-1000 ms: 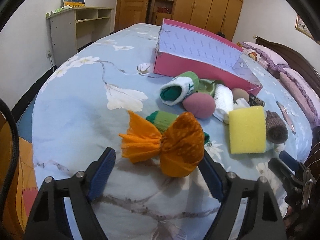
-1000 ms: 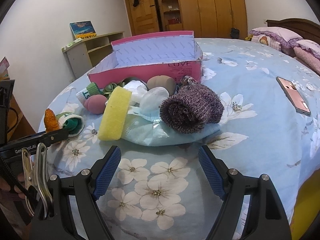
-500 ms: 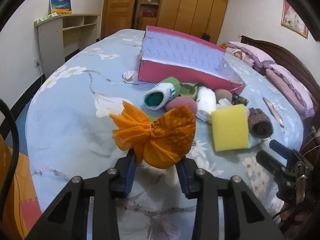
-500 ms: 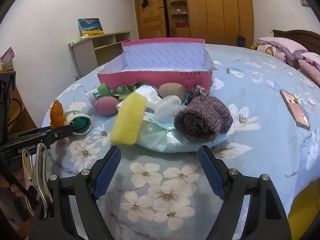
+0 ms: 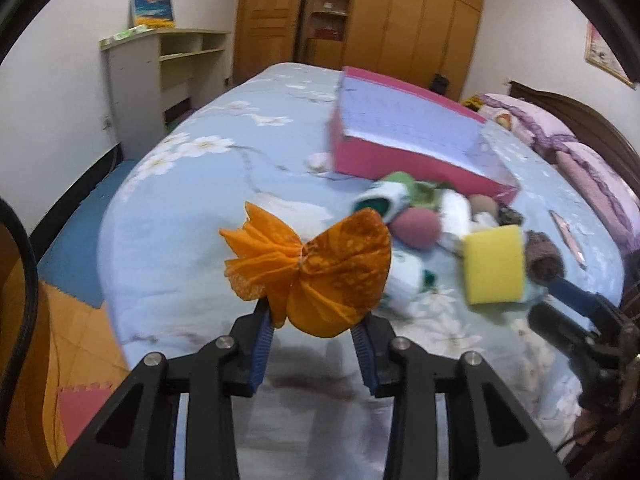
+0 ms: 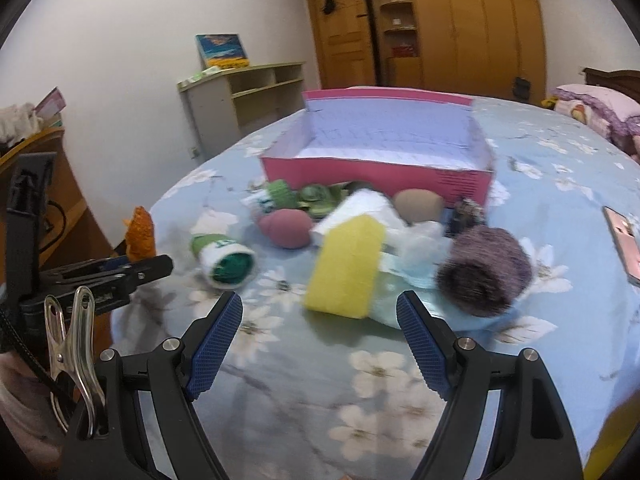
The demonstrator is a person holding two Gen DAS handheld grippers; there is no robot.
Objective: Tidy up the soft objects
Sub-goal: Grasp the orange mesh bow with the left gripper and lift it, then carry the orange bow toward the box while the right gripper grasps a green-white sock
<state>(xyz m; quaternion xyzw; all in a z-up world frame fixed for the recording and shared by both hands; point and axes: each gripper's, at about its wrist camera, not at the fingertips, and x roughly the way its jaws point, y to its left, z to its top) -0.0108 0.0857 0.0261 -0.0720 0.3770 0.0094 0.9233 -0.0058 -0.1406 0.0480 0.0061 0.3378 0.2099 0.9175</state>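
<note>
- The left gripper (image 5: 316, 330) is clamped on the orange pouf (image 5: 316, 268), pads pressing its lower sides, holding it clear above the bed (image 5: 192, 248).
- The right gripper (image 6: 320, 328) hangs wide apart over the bedspread with nothing between its pads; the yellow sponge (image 6: 346, 266) lies just beyond them.
- The pink box (image 6: 380, 152) sits open on the bed behind the pile; dark lettering on its front is too blurred to read.
- A green-and-white sock roll (image 6: 224, 258) carries green print, also unreadable.
- Nearby are a pink egg sponge (image 6: 286, 228) and a purple knit roll (image 6: 486, 270).
</note>
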